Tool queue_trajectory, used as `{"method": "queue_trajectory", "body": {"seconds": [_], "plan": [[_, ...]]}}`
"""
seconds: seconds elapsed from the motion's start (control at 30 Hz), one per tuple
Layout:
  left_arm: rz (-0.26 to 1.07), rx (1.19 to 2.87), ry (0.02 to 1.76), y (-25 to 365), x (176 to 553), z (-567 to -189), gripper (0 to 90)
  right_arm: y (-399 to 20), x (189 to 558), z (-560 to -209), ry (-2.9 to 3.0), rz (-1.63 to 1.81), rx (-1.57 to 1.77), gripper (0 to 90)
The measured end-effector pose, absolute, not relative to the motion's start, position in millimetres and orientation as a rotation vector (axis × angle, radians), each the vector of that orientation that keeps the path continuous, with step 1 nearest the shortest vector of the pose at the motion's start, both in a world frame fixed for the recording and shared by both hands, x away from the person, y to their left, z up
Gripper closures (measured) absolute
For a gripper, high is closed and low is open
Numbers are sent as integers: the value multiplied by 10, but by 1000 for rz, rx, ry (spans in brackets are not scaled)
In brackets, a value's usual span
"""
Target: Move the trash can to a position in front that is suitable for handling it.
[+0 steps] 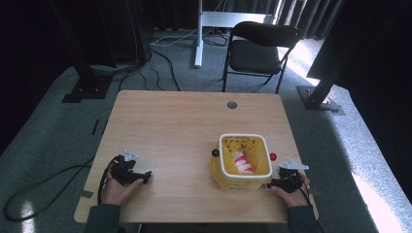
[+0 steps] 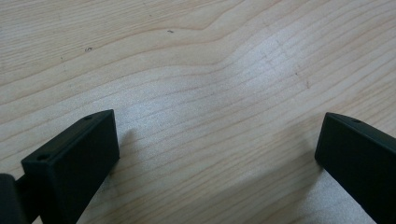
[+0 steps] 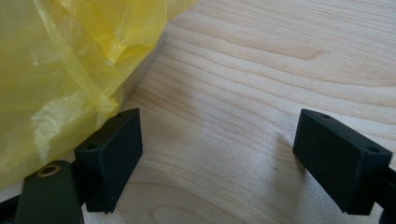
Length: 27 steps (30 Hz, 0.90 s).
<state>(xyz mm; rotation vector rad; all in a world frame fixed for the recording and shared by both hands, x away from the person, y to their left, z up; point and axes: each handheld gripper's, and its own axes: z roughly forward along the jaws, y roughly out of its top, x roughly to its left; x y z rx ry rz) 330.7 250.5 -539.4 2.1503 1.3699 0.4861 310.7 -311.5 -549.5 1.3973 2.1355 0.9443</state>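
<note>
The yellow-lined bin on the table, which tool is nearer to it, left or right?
Right. The right tool sits just beside the yellow-lined bin, its jaws open next to the plastic liner. The left tool rests open well across the table, away from it.

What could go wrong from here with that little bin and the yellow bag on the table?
The right tool sits open beside the yellow bag; closing there could snag loose plastic and drag the small bin, which looks light enough to tip. The red-and-white wrapper could then spill out. A black ball and a red ball by the bin might roll if bumped.
</note>
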Motion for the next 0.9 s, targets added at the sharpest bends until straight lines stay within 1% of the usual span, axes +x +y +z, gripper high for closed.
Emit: {"method": "queue_trajectory", "body": {"seconds": [0.13,0.37,0.9], "plan": [[491,2145,1369,2505,3304,-5399,2,-3144,3094,-5472,2138,959,1427,172],[495,2139,1371,2503,3300,-5402,2,-3125,3035,-5396,2145,992,1406,173],[499,2134,1374,2501,3297,-5404,2,-3005,3063,-5376,2178,1029,1390,186]]}}
